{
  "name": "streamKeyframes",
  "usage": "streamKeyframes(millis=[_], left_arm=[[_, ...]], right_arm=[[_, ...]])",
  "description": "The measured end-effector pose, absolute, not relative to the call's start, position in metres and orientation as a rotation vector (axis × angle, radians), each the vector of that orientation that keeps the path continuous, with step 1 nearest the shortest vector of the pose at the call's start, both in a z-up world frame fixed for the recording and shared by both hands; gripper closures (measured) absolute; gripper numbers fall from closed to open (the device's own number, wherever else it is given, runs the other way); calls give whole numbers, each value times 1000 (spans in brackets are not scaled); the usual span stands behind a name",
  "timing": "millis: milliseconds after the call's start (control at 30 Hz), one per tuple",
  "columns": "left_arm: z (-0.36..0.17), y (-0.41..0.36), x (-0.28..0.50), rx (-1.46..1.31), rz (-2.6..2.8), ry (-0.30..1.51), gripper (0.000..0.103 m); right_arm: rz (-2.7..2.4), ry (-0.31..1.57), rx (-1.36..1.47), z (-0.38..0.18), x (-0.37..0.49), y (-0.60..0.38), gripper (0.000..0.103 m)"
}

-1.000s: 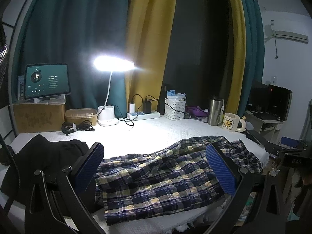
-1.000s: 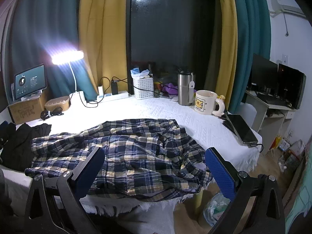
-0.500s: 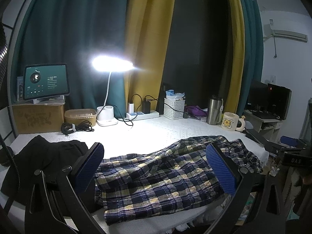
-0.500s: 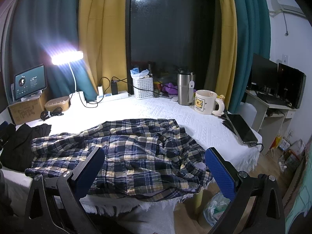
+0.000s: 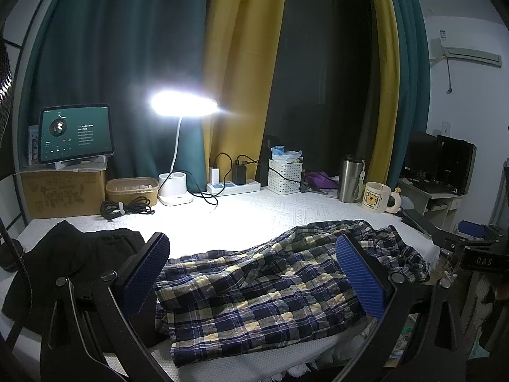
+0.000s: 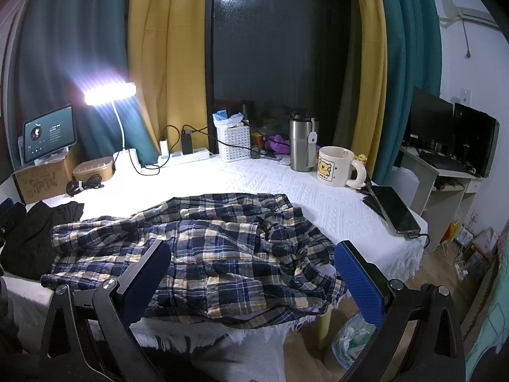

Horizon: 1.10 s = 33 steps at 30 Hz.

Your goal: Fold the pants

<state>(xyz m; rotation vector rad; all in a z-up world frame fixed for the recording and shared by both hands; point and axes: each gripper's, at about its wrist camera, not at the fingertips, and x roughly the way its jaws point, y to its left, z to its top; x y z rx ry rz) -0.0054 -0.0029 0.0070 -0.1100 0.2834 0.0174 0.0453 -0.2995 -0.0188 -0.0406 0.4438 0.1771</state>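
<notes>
A lit desk lamp [image 5: 183, 105] stands at the back of the white tablecloth [image 5: 254, 213]. Left of the lamp sit a tan box [image 5: 132, 187] and a tablet [image 5: 75, 133]; right of it, a white basket [image 5: 284, 175], steel tumbler [image 5: 351, 179] and bear mug [image 5: 377, 197].

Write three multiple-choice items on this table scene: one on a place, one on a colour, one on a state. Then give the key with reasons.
1. Where does the black garment lie relative to the plaid pants, in the left wrist view?
A. To their left
B. On top of them
C. To their right

2. What colour are the gripper pads?
A. Red
B. Blue
C. White

3. What state is the desk lamp in?
A. Off
B. Tipped over
C. Lit

Key: 1 A, the dark cloth sits at the table's left end beside the pants. 2 B, both pads show blue ribbed faces. 3 C, its head glares bright white onto the tablecloth.
</notes>
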Motion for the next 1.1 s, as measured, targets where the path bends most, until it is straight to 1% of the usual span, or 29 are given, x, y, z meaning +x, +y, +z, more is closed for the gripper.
streamKeyframes(millis=[1100], left_arm=[[6,-4,-7,-107,18,282,0]], right_arm=[[176,447,-40,-20,45,-299,0]])
